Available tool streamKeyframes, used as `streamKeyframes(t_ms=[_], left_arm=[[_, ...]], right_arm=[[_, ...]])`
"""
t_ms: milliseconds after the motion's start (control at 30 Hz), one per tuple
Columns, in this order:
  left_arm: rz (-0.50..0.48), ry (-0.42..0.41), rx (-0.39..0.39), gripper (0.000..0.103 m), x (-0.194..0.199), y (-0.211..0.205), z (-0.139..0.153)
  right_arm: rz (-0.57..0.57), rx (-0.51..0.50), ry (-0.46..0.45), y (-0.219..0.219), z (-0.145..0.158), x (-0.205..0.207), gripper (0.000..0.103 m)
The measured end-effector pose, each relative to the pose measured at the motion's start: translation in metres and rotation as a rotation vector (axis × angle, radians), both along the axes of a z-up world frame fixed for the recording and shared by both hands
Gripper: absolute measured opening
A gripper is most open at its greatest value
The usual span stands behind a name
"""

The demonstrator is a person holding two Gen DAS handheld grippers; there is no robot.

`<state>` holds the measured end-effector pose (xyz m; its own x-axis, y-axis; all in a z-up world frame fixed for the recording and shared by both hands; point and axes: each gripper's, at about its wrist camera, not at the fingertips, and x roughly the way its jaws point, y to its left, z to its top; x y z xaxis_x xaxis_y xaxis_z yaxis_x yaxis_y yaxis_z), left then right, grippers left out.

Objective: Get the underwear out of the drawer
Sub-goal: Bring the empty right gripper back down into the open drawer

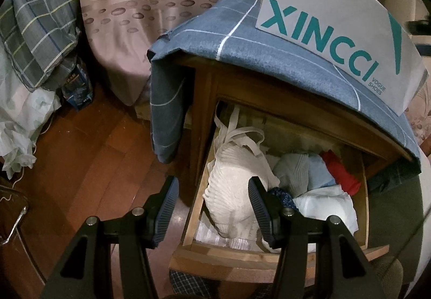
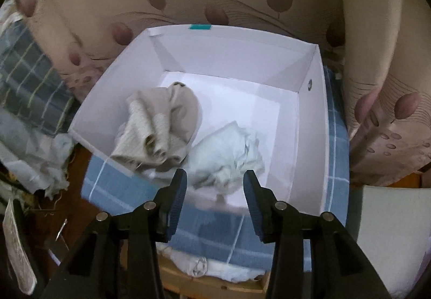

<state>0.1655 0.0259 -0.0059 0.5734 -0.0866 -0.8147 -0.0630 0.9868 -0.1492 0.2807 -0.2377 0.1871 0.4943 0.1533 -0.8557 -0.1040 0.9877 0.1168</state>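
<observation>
Left hand-held gripper (image 1: 212, 204) gaped, unclenched, over white ribbed underwear (image 1: 234, 191) in drawer (image 1: 215, 253): soft, light, limp; best pinched at bunched middle. Right hand-held gripper (image 2: 214, 198) released, empty.

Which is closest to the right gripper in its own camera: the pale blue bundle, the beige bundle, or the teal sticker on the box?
From the right gripper:
1. Pale blue bundle, just ahead, in the white box.
2. Beige bundle, farther left.
3. Teal sticker, on the box's far rim.

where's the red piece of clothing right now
In the left wrist view, the red garment lies in the open wooden drawer, at its back right, beside a pale blue piece.
</observation>
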Motion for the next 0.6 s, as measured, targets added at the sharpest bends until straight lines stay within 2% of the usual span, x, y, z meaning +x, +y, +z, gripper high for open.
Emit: streamKeyframes(t_ms=[33, 100, 167, 300, 433, 600], left_arm=[[0.001, 0.002, -0.001, 0.055, 0.0, 0.0, 0.0], [0.003, 0.007, -0.004, 0.055, 0.001, 0.0, -0.001], [0.006, 0.012, -0.005, 0.055, 0.002, 0.0, -0.002], [0.005, 0.013, -0.006, 0.055, 0.001, 0.0, -0.001], [0.01, 0.019, -0.017, 0.055, 0.0, 0.002, -0.001], [0.021, 0.022, -0.026, 0.055, 0.0, 0.005, -0.003]], right_arm=[[0.012, 0.015, -0.001, -0.003, 0.006, -0.012, 0.049], [0.038, 0.025, -0.021, -0.006, 0.014, -0.032, 0.05], [0.057, -0.003, -0.025, -0.007, 0.017, -0.048, 0.058], [0.095, -0.018, 0.016, -0.007, 0.003, -0.076, 0.062], [0.129, -0.012, 0.116, 0.0, -0.036, -0.096, 0.062], [0.152, -0.011, 0.291, 0.02, -0.112, -0.105, 0.062]])
